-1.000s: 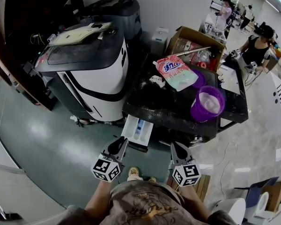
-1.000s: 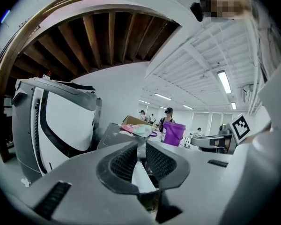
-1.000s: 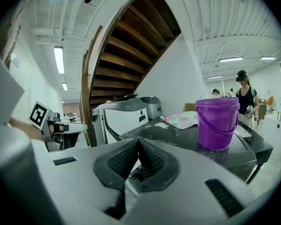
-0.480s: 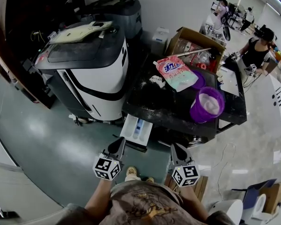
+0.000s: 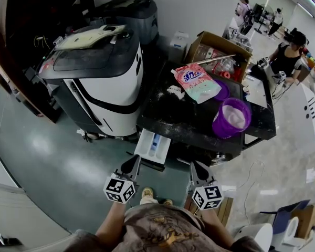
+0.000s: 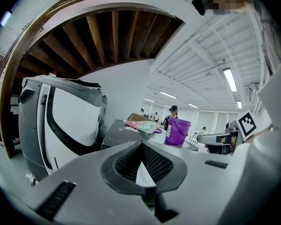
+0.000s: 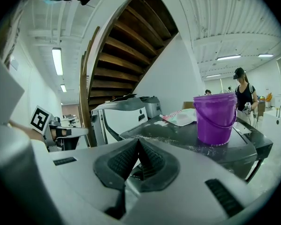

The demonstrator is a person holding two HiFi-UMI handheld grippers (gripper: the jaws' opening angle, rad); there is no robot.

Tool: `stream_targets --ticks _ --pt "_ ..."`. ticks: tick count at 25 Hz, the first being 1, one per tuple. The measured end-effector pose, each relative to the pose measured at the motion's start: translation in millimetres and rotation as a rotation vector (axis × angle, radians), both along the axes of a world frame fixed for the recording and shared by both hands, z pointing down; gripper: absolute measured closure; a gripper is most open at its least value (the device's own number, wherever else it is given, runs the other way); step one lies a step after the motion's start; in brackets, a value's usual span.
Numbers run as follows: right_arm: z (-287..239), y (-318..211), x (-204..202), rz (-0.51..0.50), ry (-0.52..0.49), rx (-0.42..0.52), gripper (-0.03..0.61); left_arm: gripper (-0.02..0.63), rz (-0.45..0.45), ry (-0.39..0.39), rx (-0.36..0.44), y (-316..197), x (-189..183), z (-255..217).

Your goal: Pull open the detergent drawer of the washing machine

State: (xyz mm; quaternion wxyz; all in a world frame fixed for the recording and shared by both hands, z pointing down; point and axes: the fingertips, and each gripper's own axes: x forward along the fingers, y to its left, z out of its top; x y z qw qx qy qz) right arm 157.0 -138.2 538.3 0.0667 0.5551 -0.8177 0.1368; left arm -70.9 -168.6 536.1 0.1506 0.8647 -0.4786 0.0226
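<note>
Detergent drawer (image 5: 153,146): out, open | left gripper (image 5: 135,161): jaws together, empty | right gripper (image 5: 196,165): jaws together, empty

The left gripper (image 6: 141,145) has its jaws closed tip to tip, nothing between them. Beyond, a purple bucket (image 6: 178,131) stands at the right edge of the dark machine top (image 6: 115,135). A pink pouch (image 6: 141,125), apparently lying flat, sits beside it.

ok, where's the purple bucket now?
Head view, right of centre: the purple bucket stands on the black top, right side, in front of the detergent pouch.
</note>
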Motion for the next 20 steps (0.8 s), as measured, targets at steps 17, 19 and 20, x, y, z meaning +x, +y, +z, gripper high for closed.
stream_targets --ticks 17,19,20 --pt "-8.2 1.7 -0.7 0.001 0.017 0.010 0.575 0.592 -0.006 0.022 -0.011 3.7 -6.5 -1.4" --pt "-8.3 1.9 -1.8 -0.001 0.019 0.010 0.575 0.592 -0.005 0.022 -0.011 4.4 -7.5 -1.1" --pt "-8.3 1.9 -2.3 -0.002 0.020 0.010 0.575 0.592 -0.005 0.021 -0.011 4.7 -8.1 -1.0"
